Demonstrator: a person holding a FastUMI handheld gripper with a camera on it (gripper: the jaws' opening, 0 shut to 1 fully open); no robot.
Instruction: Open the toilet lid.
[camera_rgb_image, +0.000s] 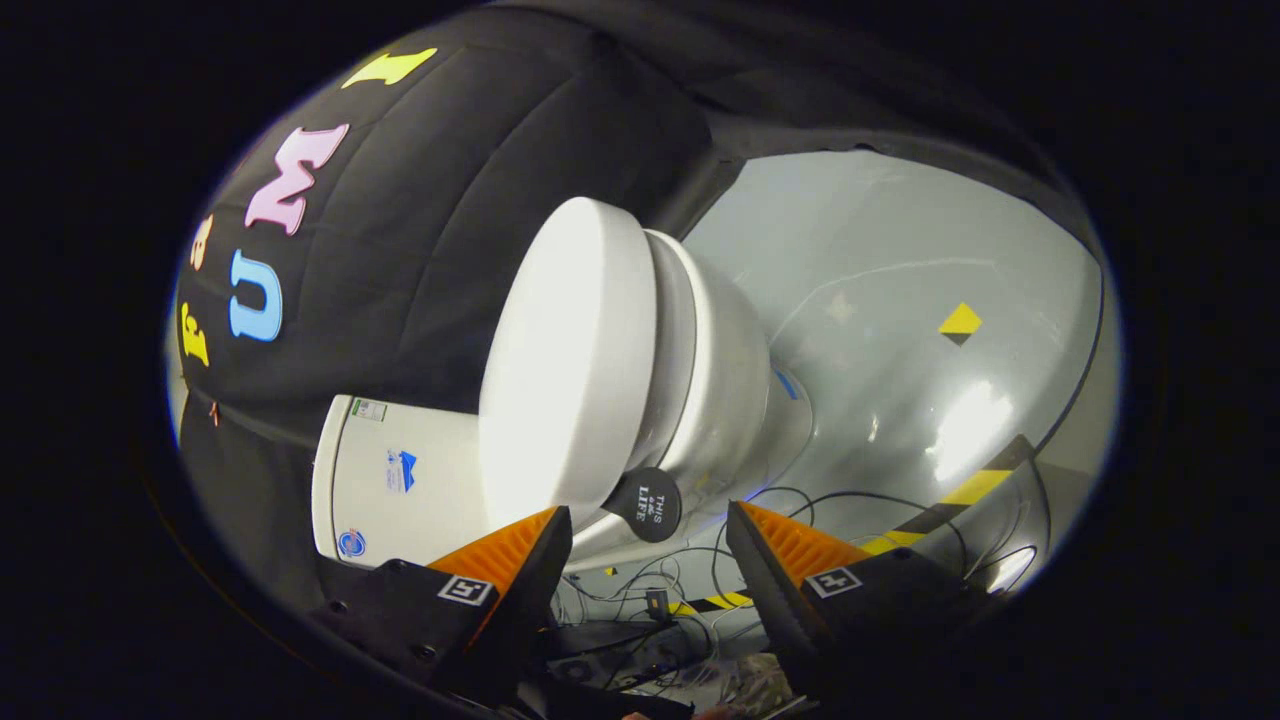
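The view is rolled, so the white toilet appears on its side. Its lid (565, 370) lies down flat on the seat, over the bowl (725, 400), and the tank (400, 480) stands behind it against the booth wall. A round black tab (648, 505) sticks out from the lid's rim. My gripper (650, 522) is open, its fingers (525, 550) spread wide to either side of that tab. The tab sits just ahead of the fingertips, in line with the gap, and neither finger touches it or the lid.
A glossy grey floor (900, 330) spreads beyond the bowl, with a yellow-and-black diamond marker (960, 323) and striped tape (960, 495). Loose cables (680, 590) and a small box lie on the floor below the fingers. The quilted black booth wall (450, 200) is behind the tank.
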